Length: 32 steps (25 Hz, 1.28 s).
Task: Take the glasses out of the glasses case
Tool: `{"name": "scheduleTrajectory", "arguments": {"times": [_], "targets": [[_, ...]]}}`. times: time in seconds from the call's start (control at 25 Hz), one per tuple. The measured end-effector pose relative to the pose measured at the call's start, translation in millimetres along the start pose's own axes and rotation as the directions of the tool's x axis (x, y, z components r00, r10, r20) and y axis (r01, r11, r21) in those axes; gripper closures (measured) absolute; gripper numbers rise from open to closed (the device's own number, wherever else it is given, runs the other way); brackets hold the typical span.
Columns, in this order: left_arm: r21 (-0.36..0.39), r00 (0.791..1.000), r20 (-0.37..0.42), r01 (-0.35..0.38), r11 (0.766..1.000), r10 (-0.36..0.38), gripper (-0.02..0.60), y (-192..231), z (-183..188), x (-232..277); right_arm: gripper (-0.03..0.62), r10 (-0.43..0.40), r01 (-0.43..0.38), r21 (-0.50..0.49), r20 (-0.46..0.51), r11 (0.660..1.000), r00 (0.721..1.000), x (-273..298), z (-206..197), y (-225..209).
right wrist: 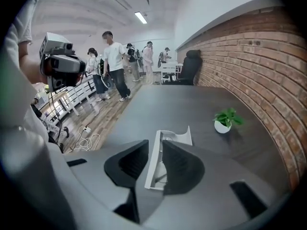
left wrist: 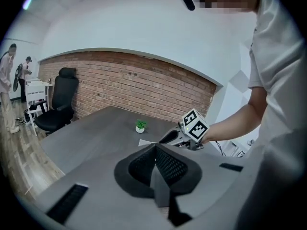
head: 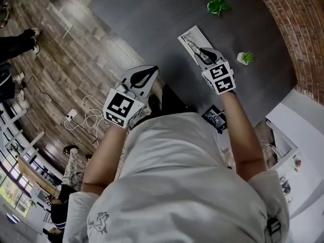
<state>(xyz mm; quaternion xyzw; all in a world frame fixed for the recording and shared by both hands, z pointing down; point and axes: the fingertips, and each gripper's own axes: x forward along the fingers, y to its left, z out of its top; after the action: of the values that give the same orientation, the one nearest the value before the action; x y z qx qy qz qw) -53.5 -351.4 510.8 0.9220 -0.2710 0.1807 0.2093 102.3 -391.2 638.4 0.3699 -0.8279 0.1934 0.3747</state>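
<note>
The white glasses case (right wrist: 176, 138) lay open on the dark tabletop (head: 152, 14), toward its near edge, the glasses (head: 191, 44) inside. The right gripper (right wrist: 155, 145) hung over it, fingers narrowly apart with the case's long wall in the gap. A small potted plant (head: 246, 57) stood nearer the brick-wall edge. The left gripper (left wrist: 156, 147) hovered off the near edge, fingers together and empty.
</note>
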Motion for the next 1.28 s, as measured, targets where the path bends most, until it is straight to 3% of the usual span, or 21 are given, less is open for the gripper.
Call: {"name": "scheduleTrajectory", "arguments": {"times": [0.56,1.08,1.28], "targets": [[-0.038,0.997,-0.070,-0.012,0.999,0.010,0.571,20.4,-26.6,26.6,0.539,-0.011,0.009,-0.013,-0.163,1.000,0.987,62.3,-34.8,-22.3],[-0.048,0.996,-0.088,-0.008,0.999,0.004,0.571,19.7,-30.8,32.6,0.554,-0.017,0.014,-0.017,-0.221,1.000,0.975,78.1,-44.3,-24.1],[-0.053,0.996,-0.085,-0.027,0.998,0.022,0.571,21.1,-32.7,30.7,0.565,-0.013,0.011,-0.013,-0.199,1.000,0.980,82.4,-48.0,-25.2]]}}
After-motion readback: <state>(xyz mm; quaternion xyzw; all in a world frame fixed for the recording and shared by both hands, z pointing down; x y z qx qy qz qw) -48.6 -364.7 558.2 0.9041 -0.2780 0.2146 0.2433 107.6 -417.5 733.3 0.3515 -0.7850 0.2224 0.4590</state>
